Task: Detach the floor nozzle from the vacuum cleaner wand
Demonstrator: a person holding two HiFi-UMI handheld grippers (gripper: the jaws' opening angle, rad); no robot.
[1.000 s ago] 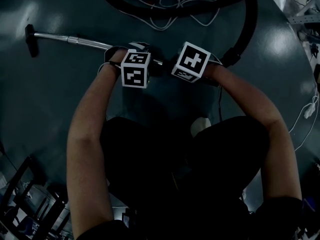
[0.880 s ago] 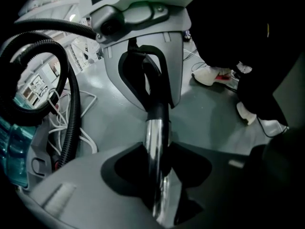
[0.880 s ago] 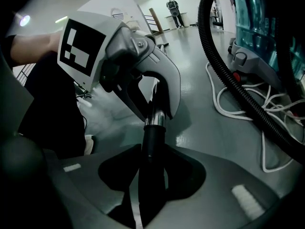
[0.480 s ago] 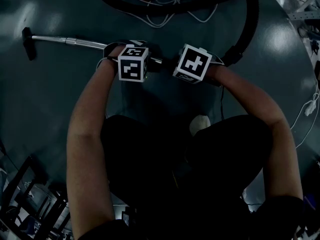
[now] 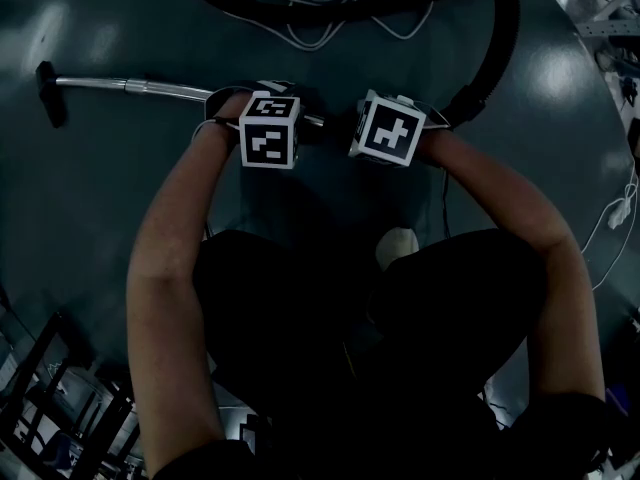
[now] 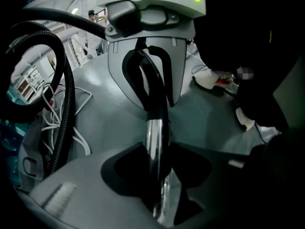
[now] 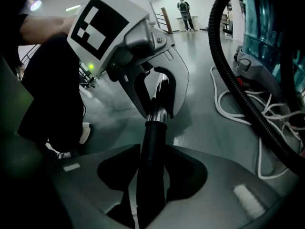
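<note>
Nearest, the person crouches in dark trousers, a white shoe (image 5: 398, 246) showing between the knees, and both bare forearms reach forward over the grey-green floor (image 5: 110, 208). The two grippers sit side by side, close together, both pointing steeply down at the wand (image 5: 160, 89). The left gripper (image 6: 157, 166) is clamped on the shiny metal part of the wand, which runs straight through between its jaws. The right gripper (image 7: 151, 175) has the black tube (image 7: 152, 147) at the wand's handle end between its jaws; these have just been opening a little, though their tips touch the tube on both sides. From the grippers the metal wand runs off to the left, low over the floor, and ends at the floor nozzle (image 5: 45, 93), a small dark crossbar that is attached to the wand well away from both grippers. Beyond the hands a thick black hose (image 5: 503, 38) curves around, with loose white cables (image 5: 330, 30) lying inside its loop. A person (image 7: 184, 7) stands far off in the bright room.
</note>
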